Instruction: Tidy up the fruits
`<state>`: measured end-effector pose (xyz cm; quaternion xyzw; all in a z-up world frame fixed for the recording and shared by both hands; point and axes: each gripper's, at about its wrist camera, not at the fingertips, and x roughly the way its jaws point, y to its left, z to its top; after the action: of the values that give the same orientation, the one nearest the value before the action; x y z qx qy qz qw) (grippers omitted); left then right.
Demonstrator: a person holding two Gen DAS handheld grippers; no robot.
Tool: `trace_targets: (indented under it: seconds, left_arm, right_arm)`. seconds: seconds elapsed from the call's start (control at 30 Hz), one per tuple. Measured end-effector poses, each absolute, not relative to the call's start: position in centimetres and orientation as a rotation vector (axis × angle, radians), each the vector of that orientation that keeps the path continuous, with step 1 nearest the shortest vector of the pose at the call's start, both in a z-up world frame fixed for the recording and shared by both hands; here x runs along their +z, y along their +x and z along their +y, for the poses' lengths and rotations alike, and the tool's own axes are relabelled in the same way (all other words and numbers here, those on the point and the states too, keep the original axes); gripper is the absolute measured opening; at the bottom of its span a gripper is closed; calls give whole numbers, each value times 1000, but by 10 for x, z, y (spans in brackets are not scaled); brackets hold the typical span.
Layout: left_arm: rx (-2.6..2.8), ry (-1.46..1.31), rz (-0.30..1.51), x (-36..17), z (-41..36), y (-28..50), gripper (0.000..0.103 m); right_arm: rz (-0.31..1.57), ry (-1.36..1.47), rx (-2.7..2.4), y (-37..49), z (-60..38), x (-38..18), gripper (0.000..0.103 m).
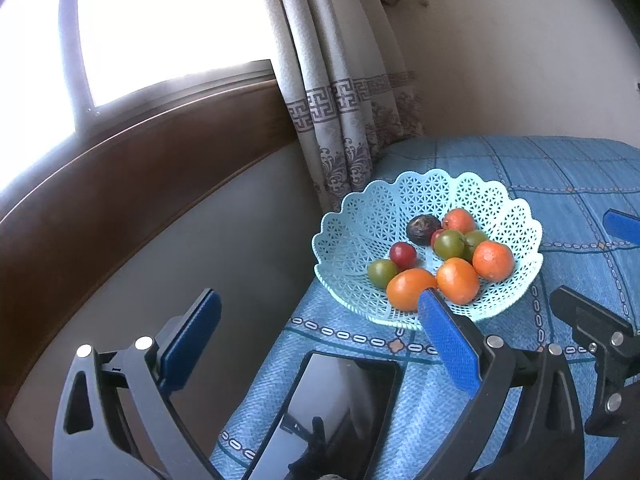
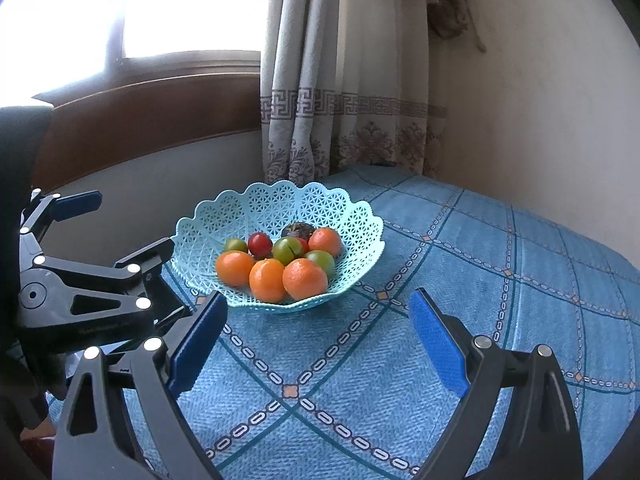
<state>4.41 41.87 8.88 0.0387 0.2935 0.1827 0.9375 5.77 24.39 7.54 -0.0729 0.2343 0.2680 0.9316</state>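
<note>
Both the left claw and the right claw gape, released; nudging the light basket at twelve o'clock could spill its oranges.

Mint lattice basket with orange, green and red fruit, blue bench cloth with chain-link diamond lines, beige curtain with a brown key-pattern band, blue tool pads.

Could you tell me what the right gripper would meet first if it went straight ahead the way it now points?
Most likely the near rim of the basket: the open right gripper points across bare tablecloth toward it. Just behind that rim lie the front oranges. Depth is hard to judge, so it may pass slightly right of the basket.
</note>
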Motion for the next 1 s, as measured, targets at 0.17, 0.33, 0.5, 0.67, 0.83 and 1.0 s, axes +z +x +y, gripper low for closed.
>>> trace_targets:
  seconds: [0.17,0.33,0.5,0.67,0.83,1.0]
  left_arm:
    - [377,76,606,87,421,46,100]
    - [365,83,608,85,422,49,100]
    - [365,88,608,84,420,49,100]
    - [370,86,609,83,421,49,100]
    - [365,90,611,82,422,49,100]
    - [362,95,612,82,420,50,100]
  right_arm:
    - [480,-163,546,56,246,74,91]
    - [488,-187,535,56,249,72,98]
    - [508,-203,519,59,250,69,98]
    - [486,-236,492,57,252,68,98]
    - [479,-248,509,54,254,68,98]
    - [473,-254,521,52,255,68,98]
